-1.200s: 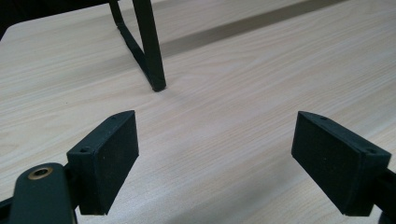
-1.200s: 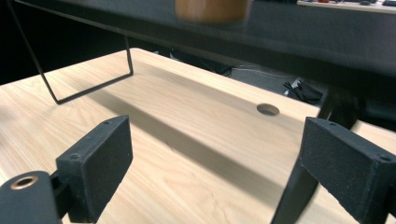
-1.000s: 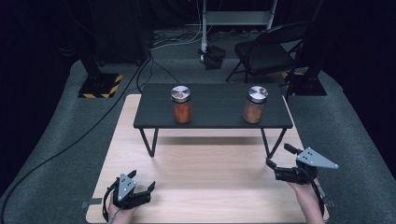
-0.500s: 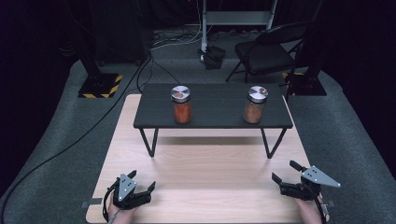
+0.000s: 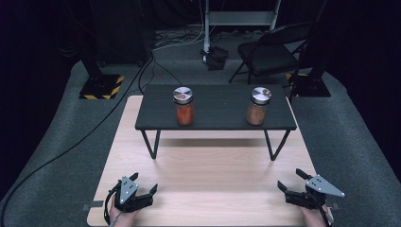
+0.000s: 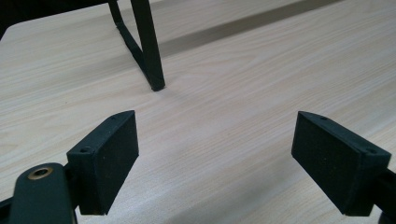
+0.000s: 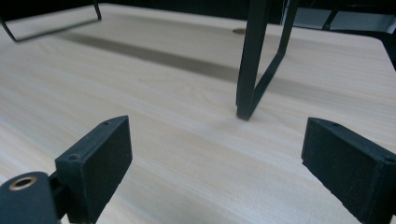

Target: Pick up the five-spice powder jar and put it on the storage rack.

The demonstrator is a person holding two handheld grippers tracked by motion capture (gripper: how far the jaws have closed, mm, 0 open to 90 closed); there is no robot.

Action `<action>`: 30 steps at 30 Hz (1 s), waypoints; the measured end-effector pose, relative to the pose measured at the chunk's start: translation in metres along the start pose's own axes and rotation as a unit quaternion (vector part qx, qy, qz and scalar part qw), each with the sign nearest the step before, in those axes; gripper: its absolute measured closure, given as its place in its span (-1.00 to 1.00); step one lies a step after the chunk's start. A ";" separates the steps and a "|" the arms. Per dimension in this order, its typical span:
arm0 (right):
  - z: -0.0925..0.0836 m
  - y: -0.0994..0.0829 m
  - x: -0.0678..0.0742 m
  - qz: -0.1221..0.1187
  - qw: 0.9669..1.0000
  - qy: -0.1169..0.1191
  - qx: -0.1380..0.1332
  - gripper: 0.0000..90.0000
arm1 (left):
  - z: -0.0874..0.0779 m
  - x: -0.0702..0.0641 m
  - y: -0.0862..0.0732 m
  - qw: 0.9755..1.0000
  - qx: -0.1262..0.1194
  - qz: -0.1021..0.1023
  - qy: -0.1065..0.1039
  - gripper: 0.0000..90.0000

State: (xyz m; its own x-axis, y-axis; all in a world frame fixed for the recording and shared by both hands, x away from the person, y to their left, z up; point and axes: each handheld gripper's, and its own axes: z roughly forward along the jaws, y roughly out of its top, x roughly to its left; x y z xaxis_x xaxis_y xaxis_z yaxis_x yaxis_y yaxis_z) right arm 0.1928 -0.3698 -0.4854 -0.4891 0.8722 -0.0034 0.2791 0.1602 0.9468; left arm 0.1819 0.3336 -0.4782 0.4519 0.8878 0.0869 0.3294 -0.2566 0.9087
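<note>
Down comes the right gripper [image 5: 292, 181], now low over the wooden board [image 5: 213, 189] like the left gripper [image 5: 142, 187], which hasn't budged. Both sets of jaws gape wide with nothing between them, apparently parked at the ready. Well ahead, two jars [image 5: 183, 106] [image 5: 258, 106] stand untouched, apart on the small black table [image 5: 217, 101], likely the next targets

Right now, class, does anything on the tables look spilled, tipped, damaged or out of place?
Nothing stands out. Both jars, the red-filled one and the brown-filled one, stand upright and lidded on the small black table; no spill shows on the wooden board.
</note>
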 end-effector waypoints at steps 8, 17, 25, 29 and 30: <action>0.000 -0.002 0.001 0.003 1.000 -0.003 -0.002 -0.82 | 0.000 0.001 0.000 1.000 0.000 -0.003 -0.001 -0.68; 0.000 -0.001 0.002 0.002 1.000 -0.007 -0.001 -0.80 | 0.000 0.002 0.000 1.000 0.001 -0.004 -0.002 -0.68; 0.000 -0.001 0.001 0.002 1.000 -0.006 0.000 -0.80 | 0.000 0.002 0.001 1.000 0.002 -0.004 -0.003 -0.68; 0.000 0.000 0.001 0.000 1.000 -0.004 0.002 -0.78 | 0.000 0.000 0.000 1.000 0.000 -0.001 -0.001 -0.68; 0.000 -0.001 0.001 0.001 1.000 -0.005 0.001 -0.78 | 0.000 0.001 0.000 1.000 0.001 -0.002 -0.001 -0.68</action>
State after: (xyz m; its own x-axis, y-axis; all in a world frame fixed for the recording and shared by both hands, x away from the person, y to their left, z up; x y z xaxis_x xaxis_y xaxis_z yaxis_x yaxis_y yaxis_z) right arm 0.1917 -0.3688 -0.4860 -0.4802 0.8771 -0.0054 0.2811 0.1598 0.9463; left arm 0.1824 0.3340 -0.4780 0.4527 0.8879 0.0814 0.3328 -0.2529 0.9085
